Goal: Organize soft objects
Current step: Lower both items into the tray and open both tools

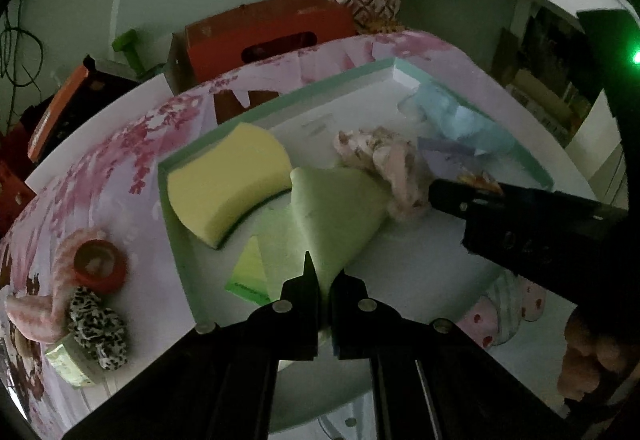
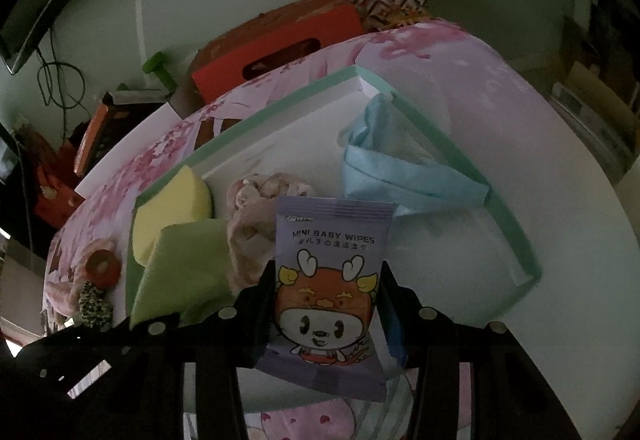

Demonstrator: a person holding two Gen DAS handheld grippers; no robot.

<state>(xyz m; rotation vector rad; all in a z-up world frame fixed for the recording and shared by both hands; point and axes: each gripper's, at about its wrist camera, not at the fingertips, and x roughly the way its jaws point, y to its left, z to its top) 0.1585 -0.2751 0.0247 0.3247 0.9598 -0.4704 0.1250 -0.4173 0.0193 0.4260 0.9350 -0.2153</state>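
A white tray with a teal rim [image 1: 173, 236] [image 2: 508, 224] lies on the floral-covered table. In it are a yellow sponge [image 1: 228, 180] [image 2: 168, 208], a pink frilly scrunchie [image 1: 384, 164] [image 2: 256, 232] and a pale blue cloth [image 1: 452, 120] [image 2: 400, 176]. My left gripper [image 1: 326, 280] is shut on the near corner of a light green cloth [image 1: 336, 212] [image 2: 180, 264], which drapes down onto the tray beside the sponge. My right gripper [image 2: 328, 300] [image 1: 460, 196] holds a purple baby wipes pack [image 2: 332, 268] [image 1: 444, 150] upright over the tray, jaws pressed on its sides.
Left of the tray lie a red tape roll [image 1: 98, 266], a pink fluffy piece [image 1: 32, 314], a leopard scrunchie [image 1: 100, 328] and a small green box [image 1: 68, 364]. A pink spotted sock [image 1: 500, 316] lies near the tray's front. Red boxes [image 2: 280, 40] stand behind the table.
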